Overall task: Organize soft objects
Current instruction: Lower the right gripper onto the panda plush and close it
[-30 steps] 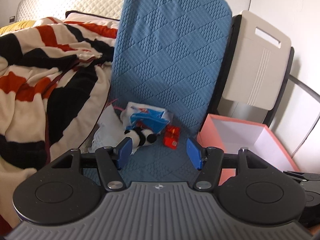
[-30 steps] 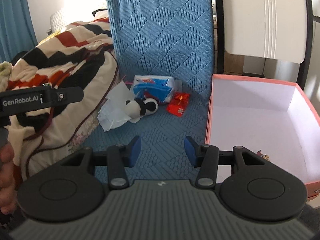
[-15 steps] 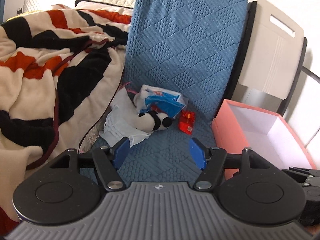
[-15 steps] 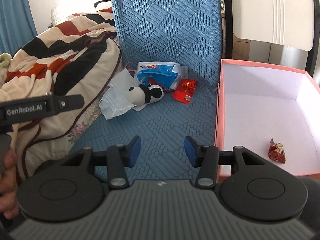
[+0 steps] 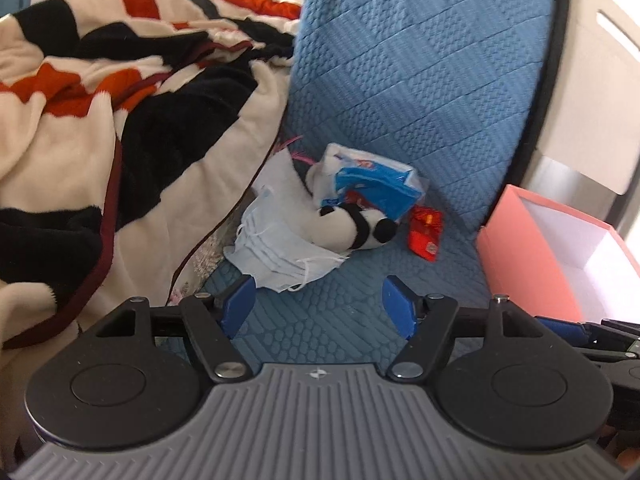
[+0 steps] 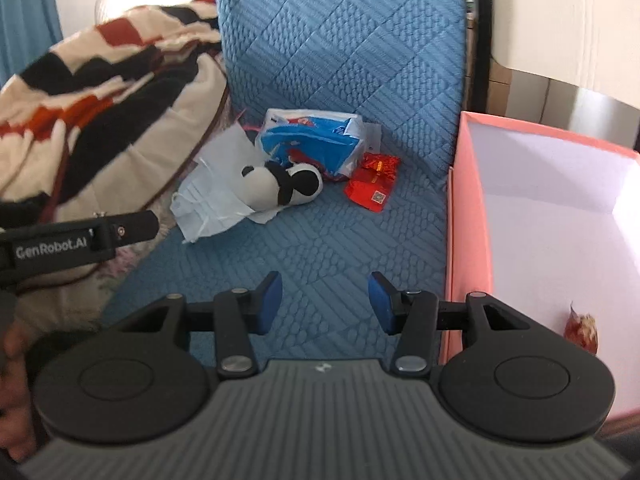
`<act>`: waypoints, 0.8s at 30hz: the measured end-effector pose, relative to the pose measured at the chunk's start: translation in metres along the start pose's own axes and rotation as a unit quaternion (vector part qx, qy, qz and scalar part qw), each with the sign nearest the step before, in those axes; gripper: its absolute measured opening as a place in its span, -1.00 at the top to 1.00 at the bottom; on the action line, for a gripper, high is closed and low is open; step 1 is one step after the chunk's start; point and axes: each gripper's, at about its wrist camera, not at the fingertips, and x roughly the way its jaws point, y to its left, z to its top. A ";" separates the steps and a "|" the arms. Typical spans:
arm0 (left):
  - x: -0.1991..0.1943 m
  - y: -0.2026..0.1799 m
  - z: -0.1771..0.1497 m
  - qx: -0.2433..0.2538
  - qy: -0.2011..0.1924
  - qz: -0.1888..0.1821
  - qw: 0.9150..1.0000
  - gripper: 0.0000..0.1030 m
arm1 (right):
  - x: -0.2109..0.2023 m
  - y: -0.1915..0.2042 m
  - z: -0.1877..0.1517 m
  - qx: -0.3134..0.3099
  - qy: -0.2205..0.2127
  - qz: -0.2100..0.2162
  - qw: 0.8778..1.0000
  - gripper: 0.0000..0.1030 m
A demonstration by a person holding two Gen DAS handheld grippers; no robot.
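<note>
A blue quilted cushion (image 5: pixel 400 80) covers a seat and its upright back, and everything here lies around it. To its left a thick blanket (image 5: pixel 100 120) in cream, black and red is heaped against the seat edge. To its right, touching the seat's side, stands an open pink box (image 6: pixel 454 240) with a white inside; a small red crumpled wrapper (image 6: pixel 582 328) lies on the box floor near its near wall. Behind the box and the cushion a pale panel (image 5: pixel 592 80) leans upright.

The soft things sit in a small pile at the back of the cushion's seat, close to where it meets the upright part. A black-and-white plush toy (image 6: pixel 280 188) lies on its side on a stack of pale blue face masks (image 5: pixel 280 256), which spread toward the blanket. Behind the toy, touching it, rests a blue-and-white tissue pack (image 6: pixel 312 144). Just right of the toy, toward the box, a flat red packet (image 6: pixel 374 188) lies on the cushion by itself.

The left gripper (image 5: pixel 320 304) hovers over the seat's front part, its jaws wide apart and just having opened further, with nothing between them; its left pad (image 5: pixel 240 304) sits close to the near corner of the masks, though whether it touches them cannot be told. The right gripper (image 6: pixel 326 304) hangs above bare cushion nearer the box, jaws partly apart and empty, well short of the pile. The left gripper's black body (image 6: pixel 80 236) crosses the left edge of the right wrist view, with part of a hand (image 6: pixel 12 364) below it.
</note>
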 end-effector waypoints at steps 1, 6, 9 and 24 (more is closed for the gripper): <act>0.004 0.002 0.000 -0.002 0.002 0.001 1.000 -0.45 | 0.005 -0.001 0.003 -0.002 0.004 0.004 1.000 0.01; 0.028 0.009 0.002 -0.014 0.019 0.019 1.000 -0.45 | 0.023 -0.008 0.016 0.000 0.009 0.008 1.000 0.02; 0.040 0.015 0.002 -0.029 0.029 0.022 0.999 -0.45 | 0.034 -0.009 0.024 0.000 0.011 0.016 1.000 0.02; 0.092 0.024 0.006 -0.081 0.043 0.048 0.995 -0.45 | 0.117 -0.015 0.071 0.018 0.032 0.048 0.998 0.02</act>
